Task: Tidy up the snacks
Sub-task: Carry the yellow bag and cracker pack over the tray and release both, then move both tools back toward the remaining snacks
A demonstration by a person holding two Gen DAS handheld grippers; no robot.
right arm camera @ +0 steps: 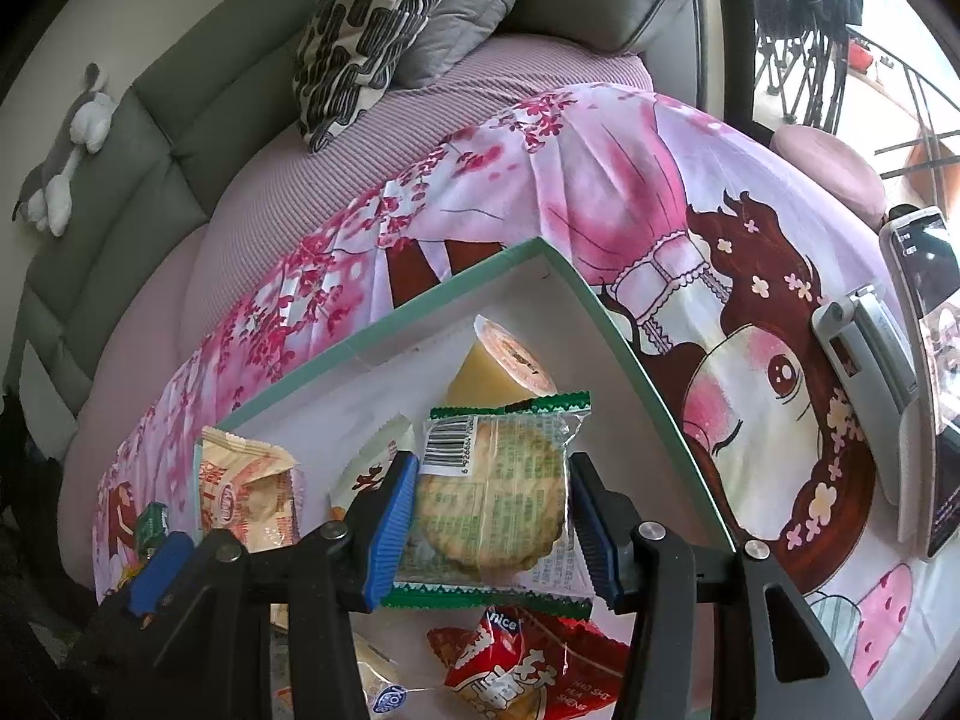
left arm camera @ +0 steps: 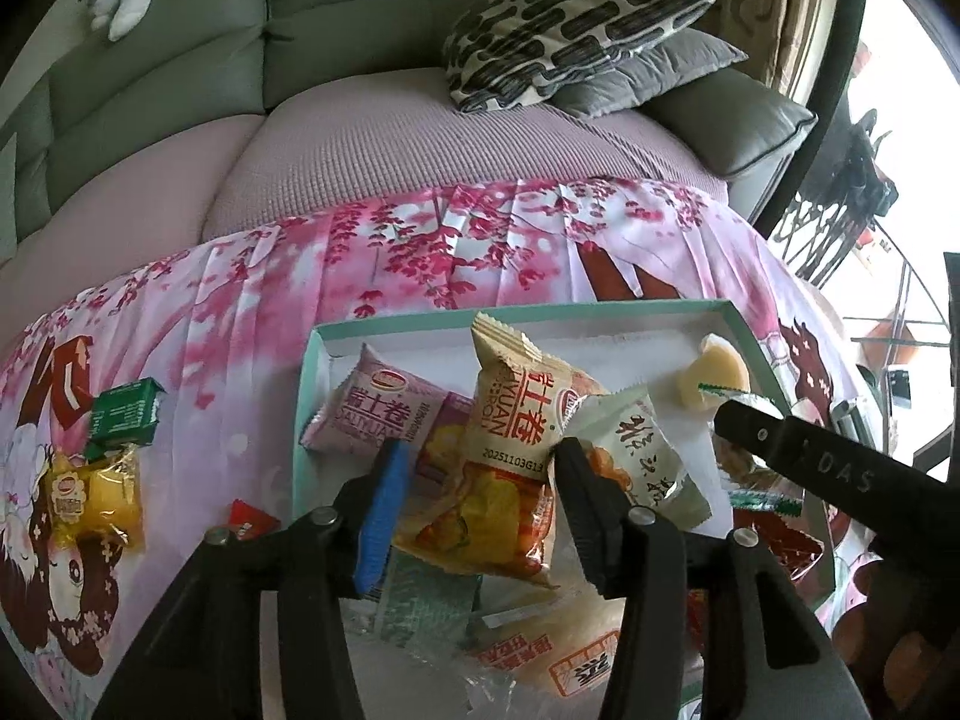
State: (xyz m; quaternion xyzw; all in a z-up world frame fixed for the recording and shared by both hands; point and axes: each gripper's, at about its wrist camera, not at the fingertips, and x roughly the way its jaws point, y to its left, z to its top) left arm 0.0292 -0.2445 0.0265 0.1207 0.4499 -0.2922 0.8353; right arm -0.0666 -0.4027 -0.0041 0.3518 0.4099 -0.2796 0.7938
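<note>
A white box with a teal rim (left arm camera: 540,309) sits on the pink printed cloth, with several snack packets in it. My left gripper (left arm camera: 480,456) hangs over the box, open. A beige and orange roll packet (left arm camera: 504,450) stands between its fingers, and the blue pad is apart from it. My right gripper (right arm camera: 493,468) is shut on a clear, green-edged cracker packet (right arm camera: 492,498), held above the box's (right arm camera: 384,324) right half. Under it lie a yellow jelly cup (right arm camera: 504,366) and a red packet (right arm camera: 528,672).
Left of the box on the cloth lie a small green carton (left arm camera: 123,414), a yellow packet (left arm camera: 96,498) and a small red sachet (left arm camera: 249,519). A phone on a stand (right arm camera: 924,360) stands at the right. Behind the cloth runs a sofa with pillows (left arm camera: 570,30).
</note>
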